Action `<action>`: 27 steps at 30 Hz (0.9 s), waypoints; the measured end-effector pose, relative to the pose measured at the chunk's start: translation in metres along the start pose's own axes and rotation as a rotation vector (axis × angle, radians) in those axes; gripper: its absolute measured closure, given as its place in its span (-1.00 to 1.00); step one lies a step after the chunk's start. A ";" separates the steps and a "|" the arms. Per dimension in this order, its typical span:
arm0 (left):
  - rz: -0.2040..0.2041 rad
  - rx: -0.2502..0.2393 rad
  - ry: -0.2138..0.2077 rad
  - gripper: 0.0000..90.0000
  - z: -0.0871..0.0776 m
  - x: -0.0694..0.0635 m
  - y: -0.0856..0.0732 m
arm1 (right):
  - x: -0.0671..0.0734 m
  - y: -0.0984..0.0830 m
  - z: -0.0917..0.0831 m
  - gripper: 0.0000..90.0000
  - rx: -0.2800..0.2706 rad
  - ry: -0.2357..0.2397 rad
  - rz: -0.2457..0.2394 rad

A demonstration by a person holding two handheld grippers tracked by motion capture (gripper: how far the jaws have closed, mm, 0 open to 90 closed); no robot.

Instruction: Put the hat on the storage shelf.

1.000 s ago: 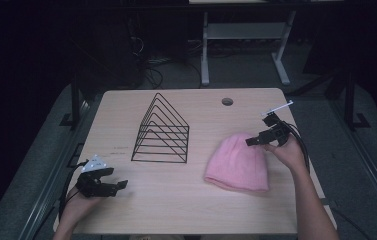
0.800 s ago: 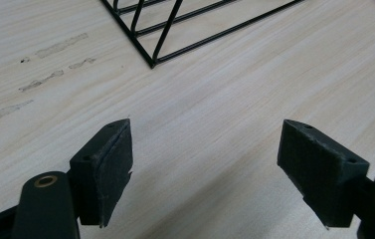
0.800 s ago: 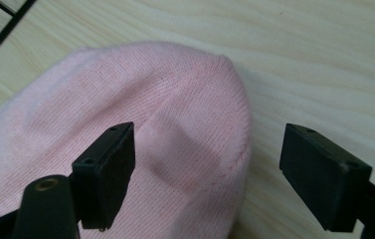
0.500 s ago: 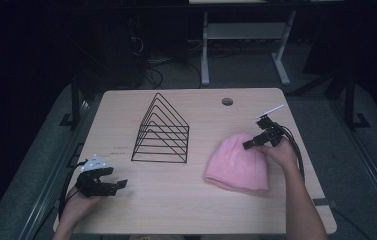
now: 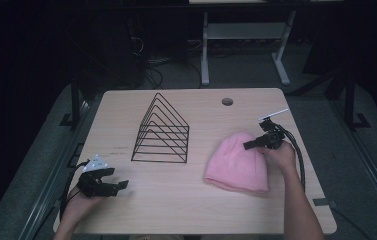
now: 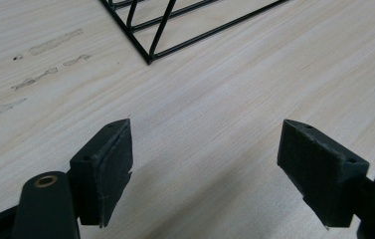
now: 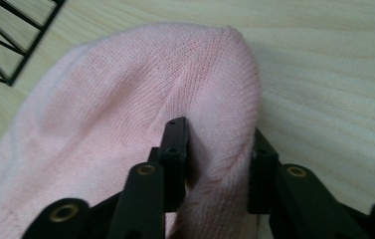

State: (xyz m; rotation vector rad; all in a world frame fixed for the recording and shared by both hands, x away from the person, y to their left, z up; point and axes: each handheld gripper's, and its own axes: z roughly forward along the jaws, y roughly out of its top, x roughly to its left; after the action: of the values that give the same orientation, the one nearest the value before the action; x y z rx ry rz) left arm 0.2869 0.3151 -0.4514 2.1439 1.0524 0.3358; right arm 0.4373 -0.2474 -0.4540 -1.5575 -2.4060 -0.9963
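A pink knit hat (image 5: 238, 162) lies flat on the right half of the wooden table (image 5: 186, 210). My right gripper (image 5: 250, 145) sits at the hat's upper right edge. In the right gripper view its jaws pinch a raised fold of the hat (image 7: 125, 114), with the gripper (image 7: 219, 149) shut on that fold. My left gripper (image 5: 121, 186) rests low at the table's front left, held by a hand. Its two black pads (image 6: 106, 164) stand wide apart over bare wood, the gripper (image 6: 210, 174) open with nothing between them.
A black wire file rack (image 5: 162, 131), triangular in outline, stands at the table's middle; its corner (image 6: 147, 50) lies ahead of the left gripper. A round cable hole (image 5: 227, 101) is near the far edge. Faint smudges (image 6: 41, 74) mark the wood.
The right gripper has shifted slightly left and down onto the hat's edge and closed on a fold. The left gripper has stayed in place.
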 end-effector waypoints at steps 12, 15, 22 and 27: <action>-0.009 0.005 -0.013 -0.47 0.000 -0.001 0.000 | 0.013 -0.001 -0.027 0.66 -0.054 0.059 -0.060; 0.002 0.007 -0.042 -0.47 -0.001 -0.002 0.001 | 0.018 -0.003 -0.039 0.68 -0.092 0.087 -0.071; 0.031 0.004 -0.073 -0.47 -0.007 -0.004 0.009 | 0.033 -0.005 -0.061 0.70 -0.147 0.113 -0.104; 0.040 0.009 -0.090 -0.47 -0.008 -0.006 0.014 | 0.039 -0.007 -0.071 0.71 -0.190 0.141 -0.120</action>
State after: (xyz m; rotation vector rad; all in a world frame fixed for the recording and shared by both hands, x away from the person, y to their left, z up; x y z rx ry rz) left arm 0.2874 0.3086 -0.4356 2.1697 0.9631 0.2514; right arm 0.3956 -0.2596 -0.3857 -1.3558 -2.3916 -1.3453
